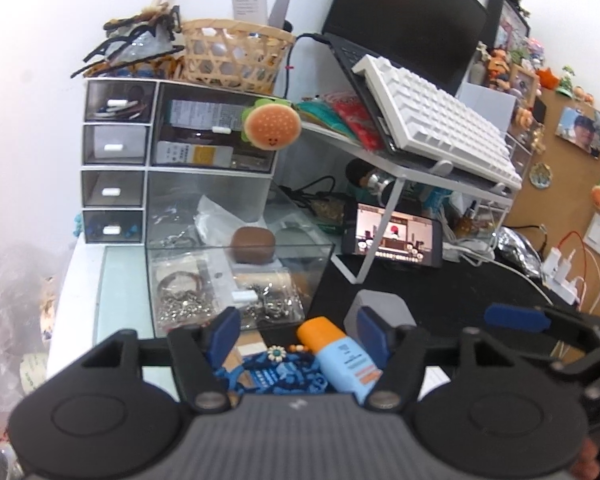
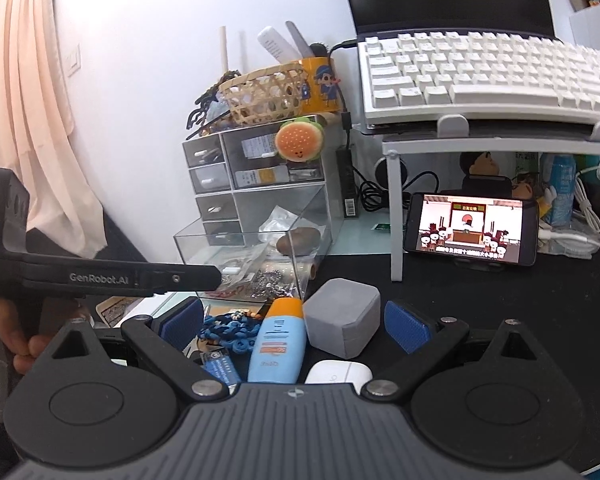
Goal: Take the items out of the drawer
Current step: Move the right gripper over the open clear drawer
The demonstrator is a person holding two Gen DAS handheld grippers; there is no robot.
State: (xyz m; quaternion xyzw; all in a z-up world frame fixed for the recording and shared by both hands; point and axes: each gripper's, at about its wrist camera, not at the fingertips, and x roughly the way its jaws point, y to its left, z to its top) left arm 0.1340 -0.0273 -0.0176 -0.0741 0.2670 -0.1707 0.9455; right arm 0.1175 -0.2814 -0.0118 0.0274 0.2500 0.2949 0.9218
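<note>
A clear drawer (image 1: 240, 246) (image 2: 204, 240) is pulled out of the organiser (image 1: 116, 160) (image 2: 212, 184). It holds a brown pouch (image 1: 254, 243) (image 2: 298, 242), plastic bags and metal chains (image 1: 188, 304). On the desk in front lie a blue sunscreen tube with an orange cap (image 1: 340, 356) (image 2: 278, 344), a blue lanyard (image 1: 276, 376) (image 2: 228, 330), a grey box (image 1: 380, 306) (image 2: 342, 316) and a white earbud case (image 2: 338, 372). My left gripper (image 1: 298, 334) is open above the tube and lanyard. My right gripper (image 2: 296, 320) is open above the tube and grey box.
A phone (image 1: 396, 236) (image 2: 472, 228) plays video under a white stand (image 1: 400, 168) (image 2: 500, 144) that carries a laptop and white keyboard (image 1: 432, 120) (image 2: 480, 68). A wicker basket (image 1: 236, 52) and burger plush (image 1: 272, 124) sit at the organiser. Cables (image 1: 500, 256) lie right.
</note>
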